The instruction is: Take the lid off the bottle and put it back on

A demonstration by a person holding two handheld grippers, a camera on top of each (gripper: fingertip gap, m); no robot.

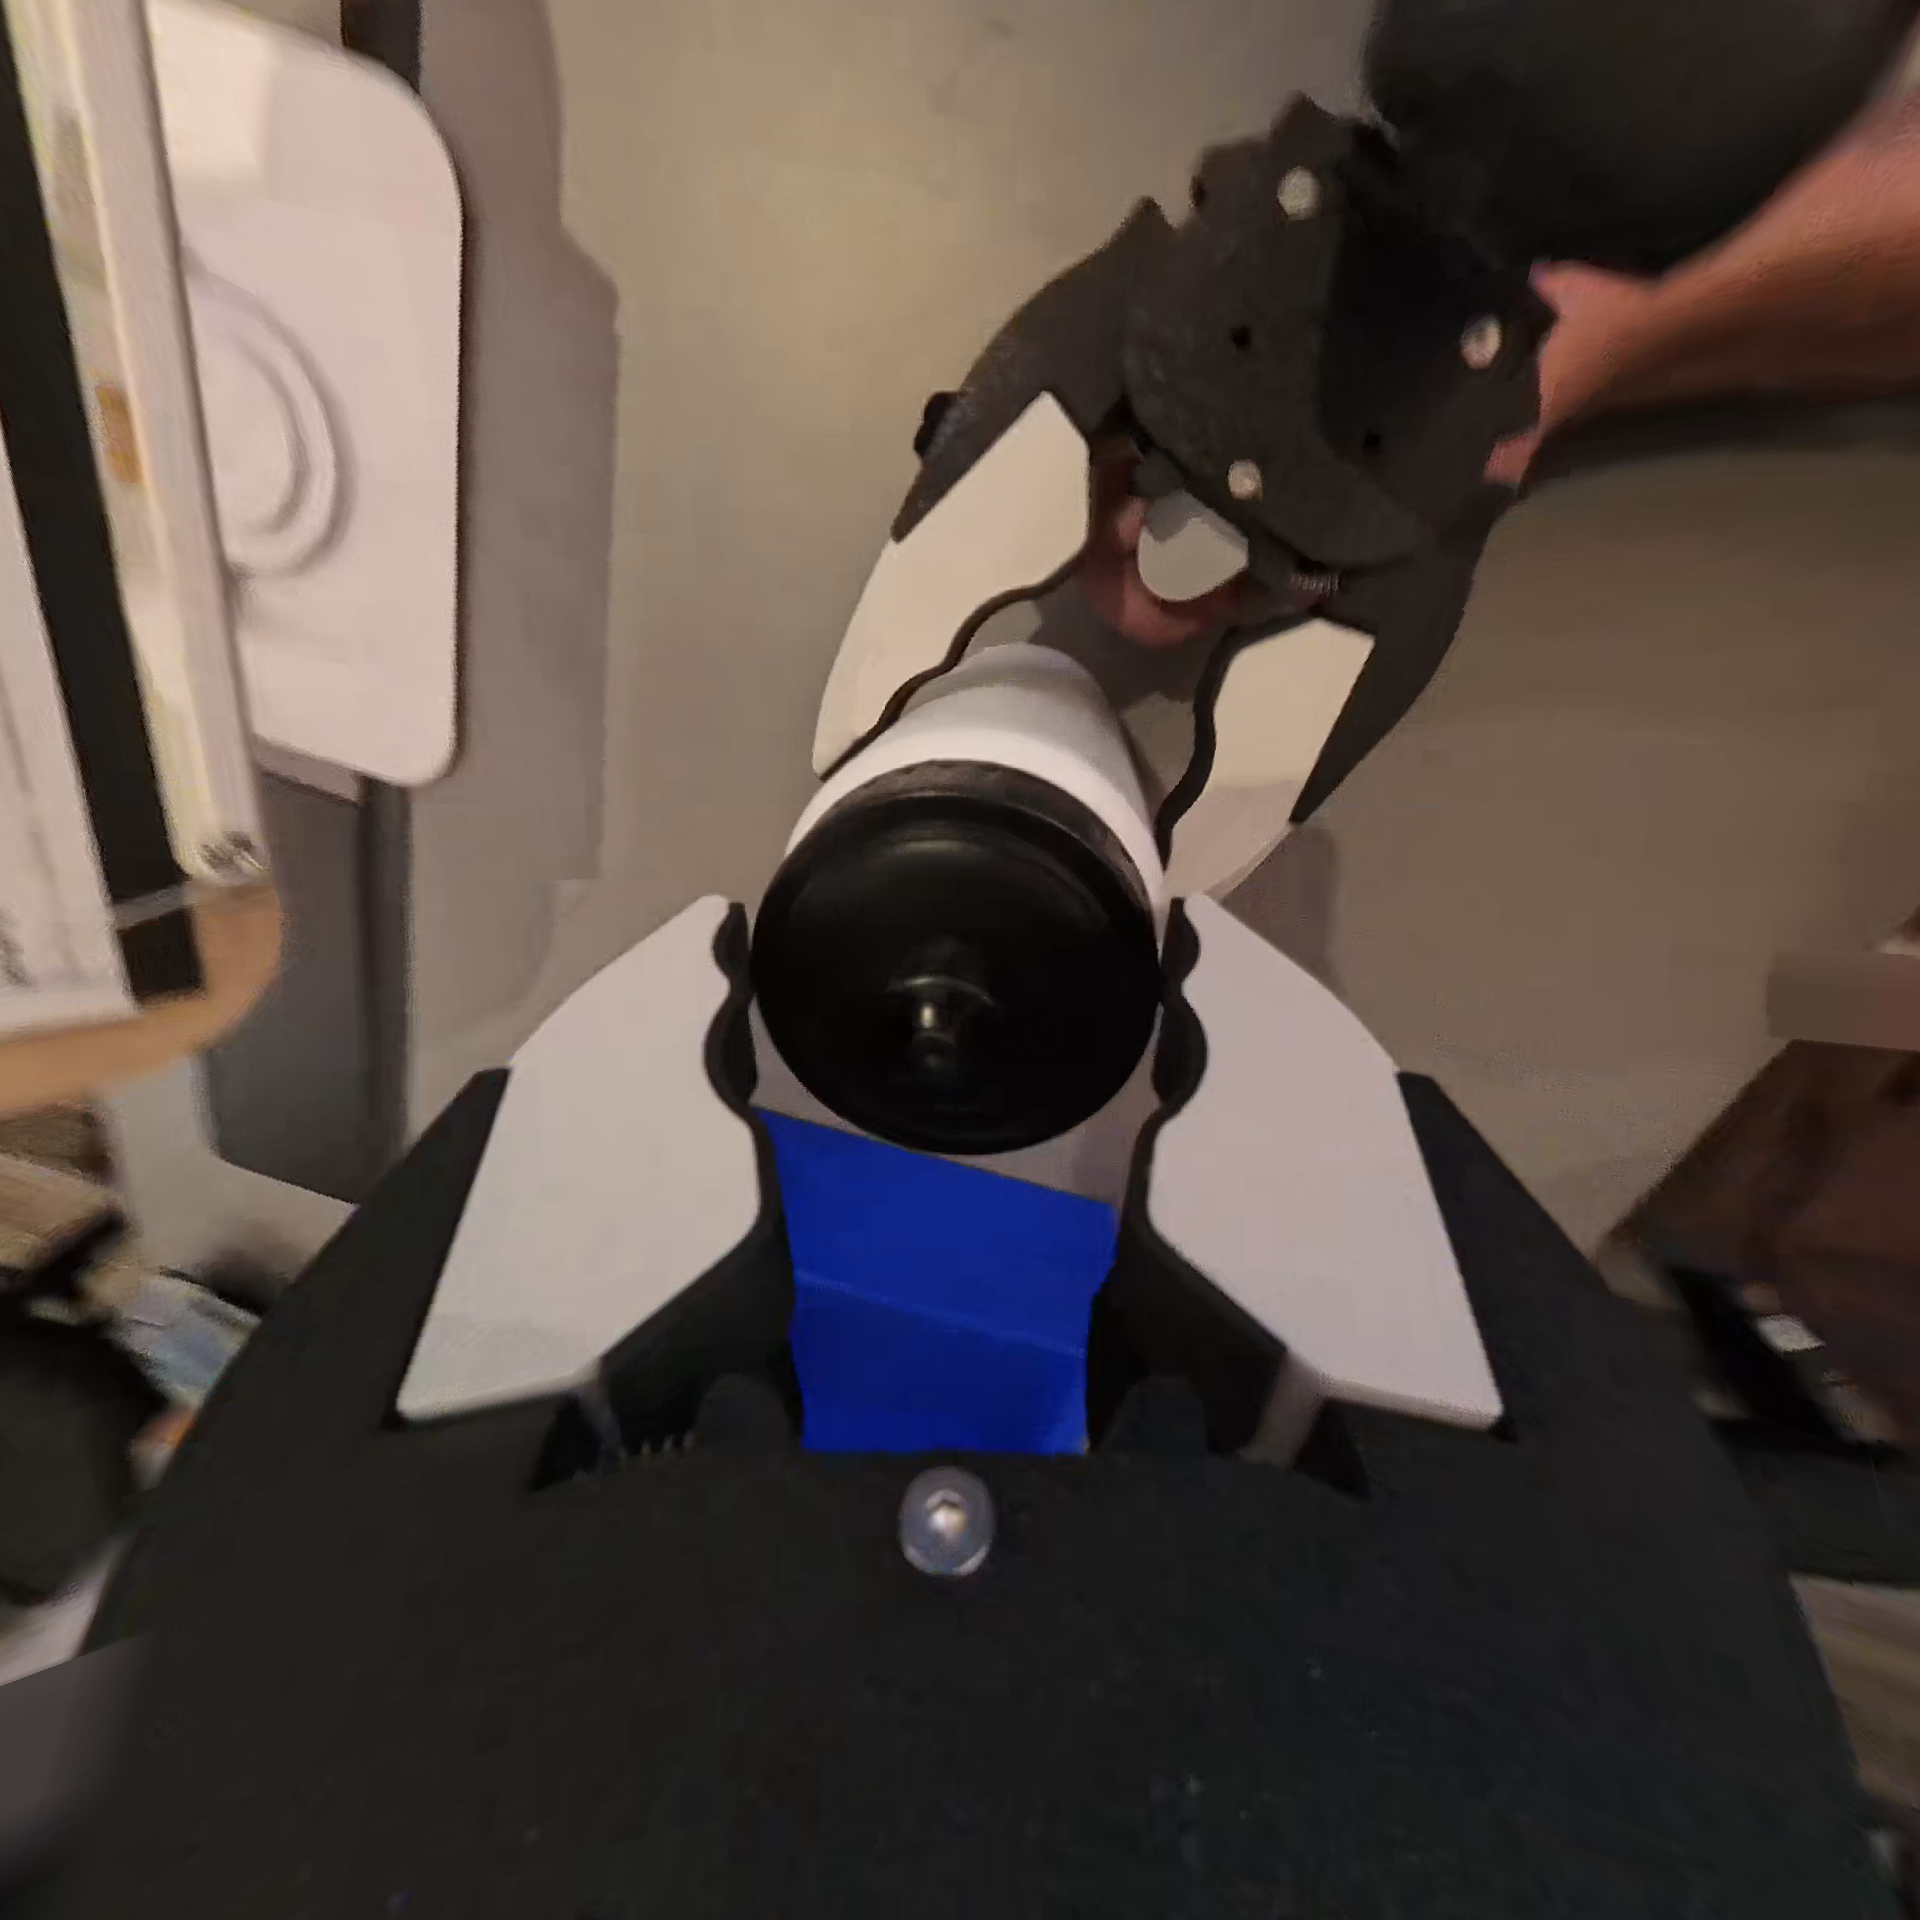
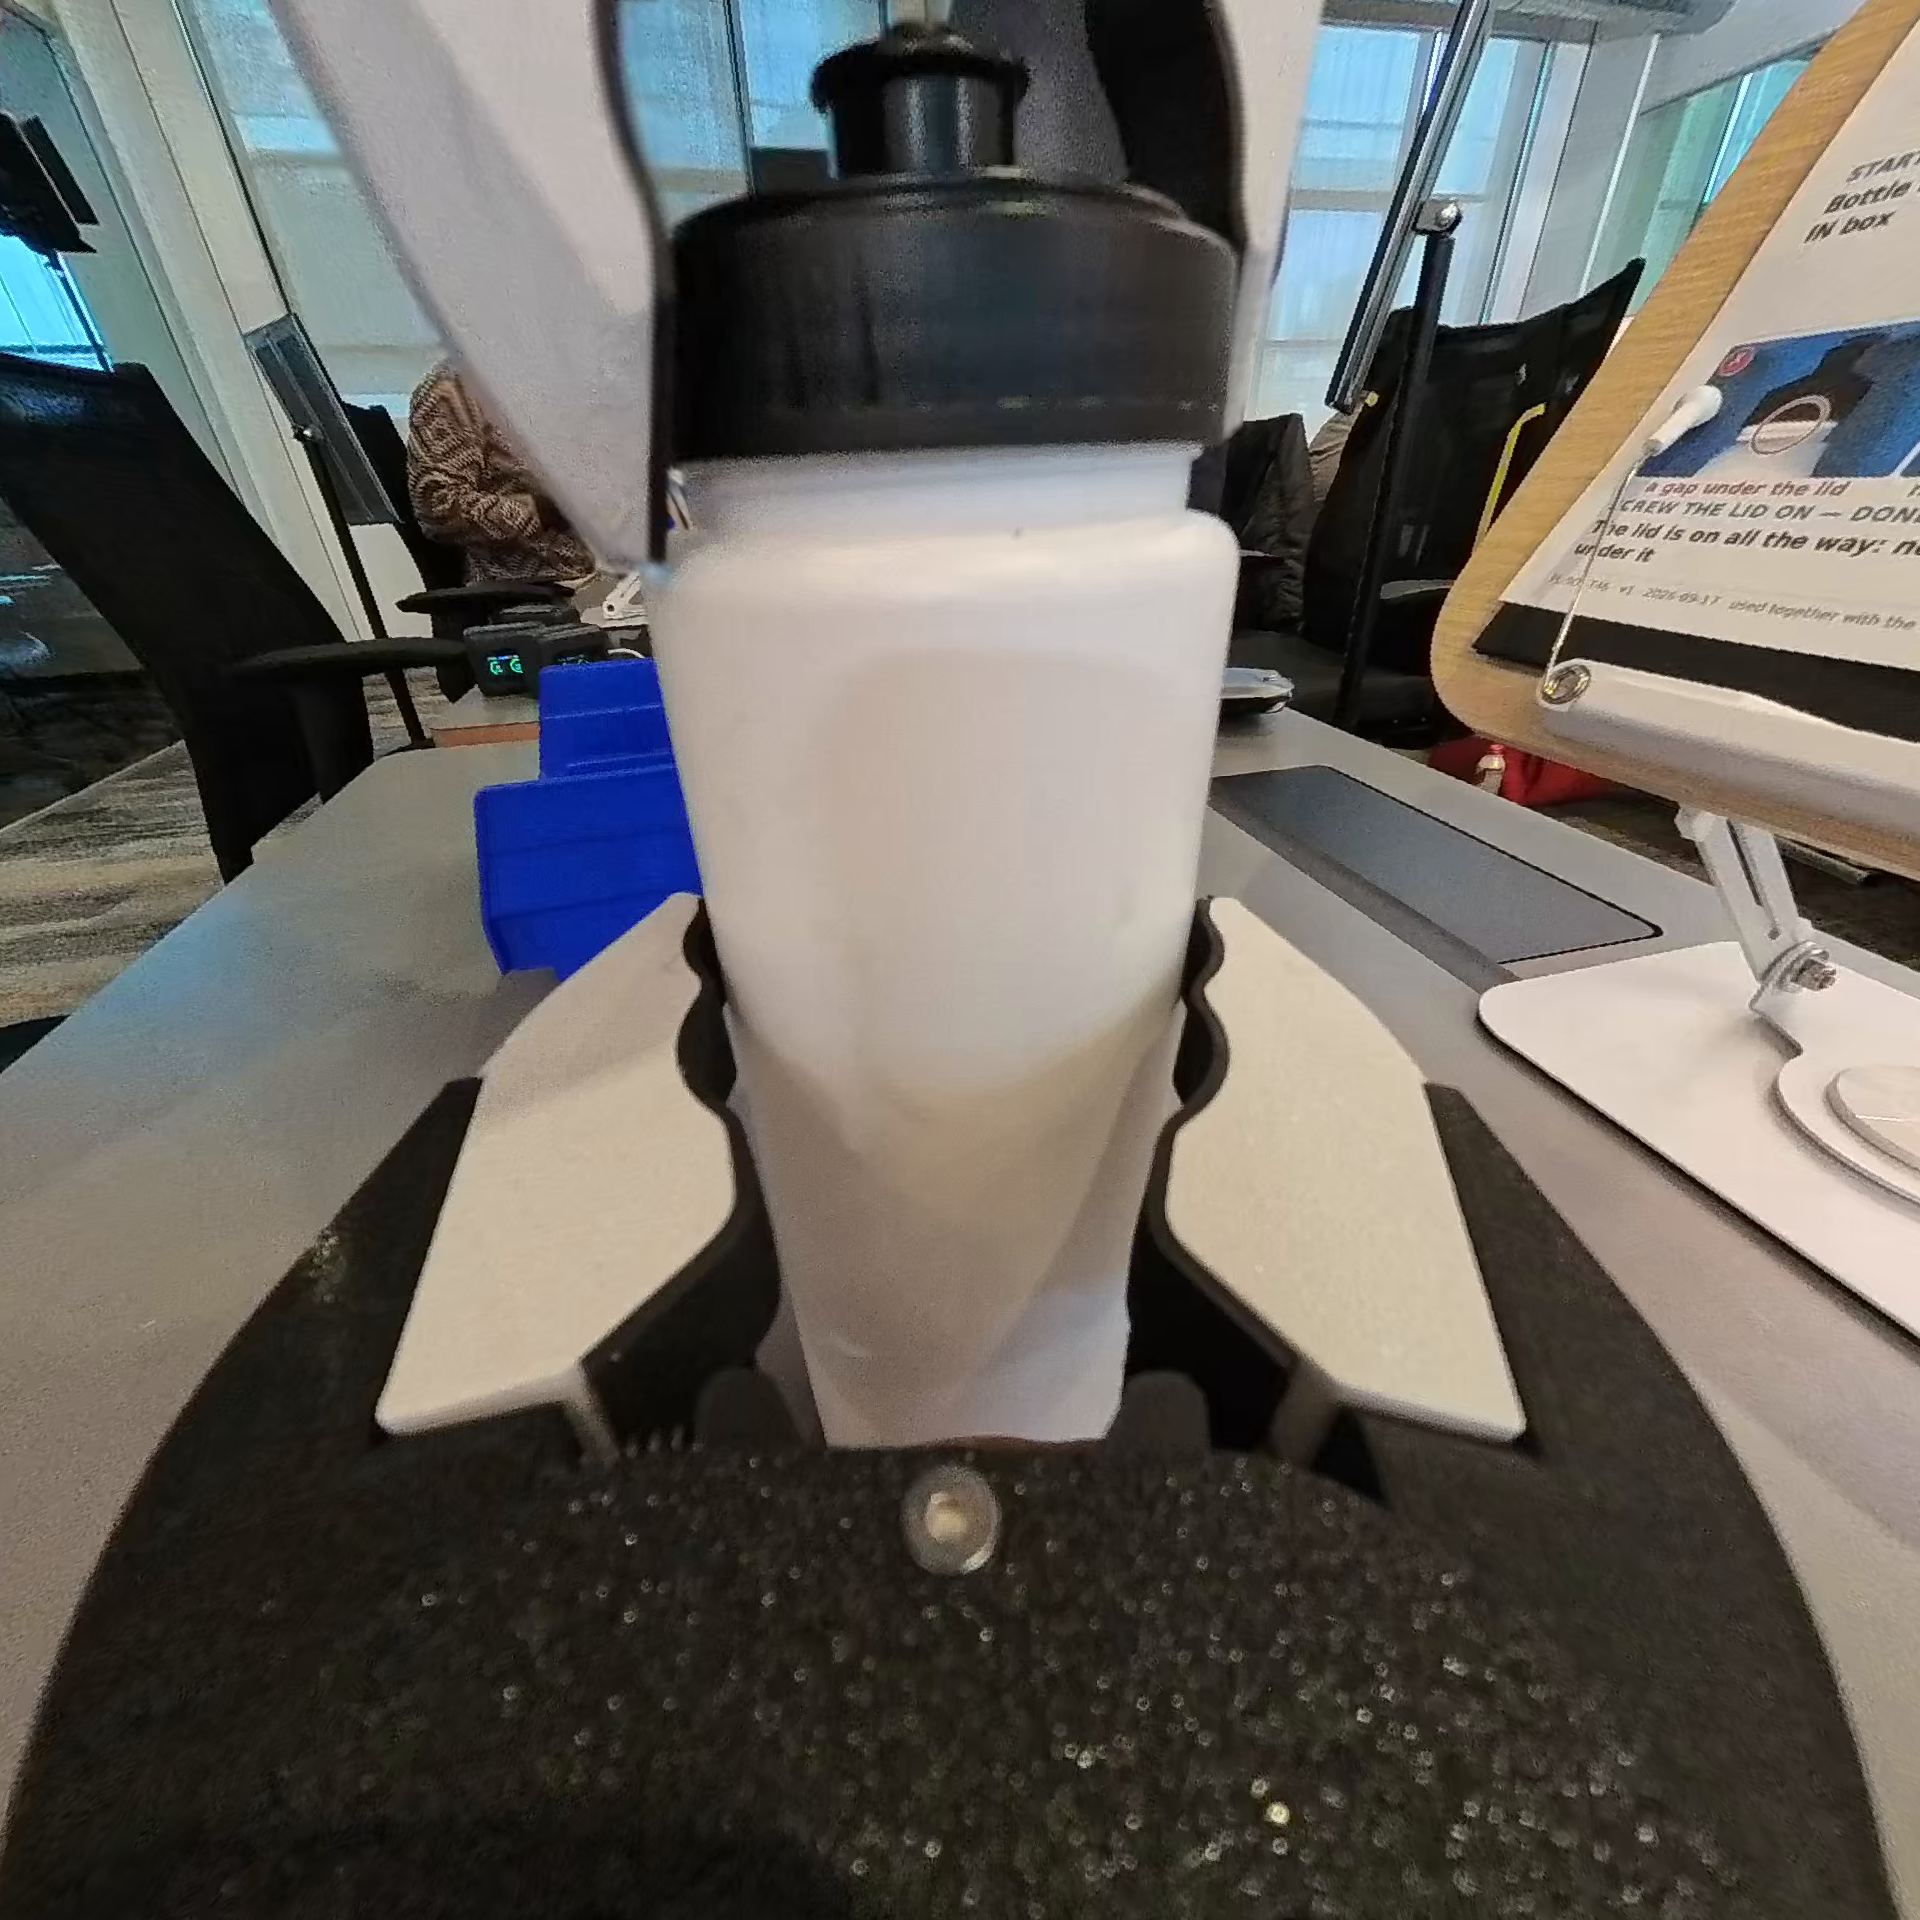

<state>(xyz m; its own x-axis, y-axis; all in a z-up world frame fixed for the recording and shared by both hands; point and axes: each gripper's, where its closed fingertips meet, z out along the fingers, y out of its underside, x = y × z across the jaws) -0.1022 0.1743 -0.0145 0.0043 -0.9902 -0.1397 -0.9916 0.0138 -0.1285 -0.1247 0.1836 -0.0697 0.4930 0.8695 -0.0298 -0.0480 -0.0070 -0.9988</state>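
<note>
Black and white, my right claw (image 2: pixel 951 997) pinches the white bottle (image 2: pixel 951 831) by its lower body, both pads pressed against its sides, holding it upright above the grey table (image 2: pixel 208 1039). At twelve o'clock my left claw (image 1: pixel 951 997) closes around the black lid (image 2: pixel 951 322), which sits on the bottle's neck, pads touching its rim on both sides. A blue bin (image 2: pixel 582 831) stands at ten o'clock behind the bottle, a tilted instruction board (image 2: pixel 1714 468) at two o'clock.

A printed instruction sheet (image 2: pixel 1766 436) with black lettering and a photo stood on a wooden stand (image 2: pixel 1507 540) at right. Small devices (image 2: pixel 509 660) behind the blue bin (image 2: pixel 582 831) showed green display symbols, unreadable.
</note>
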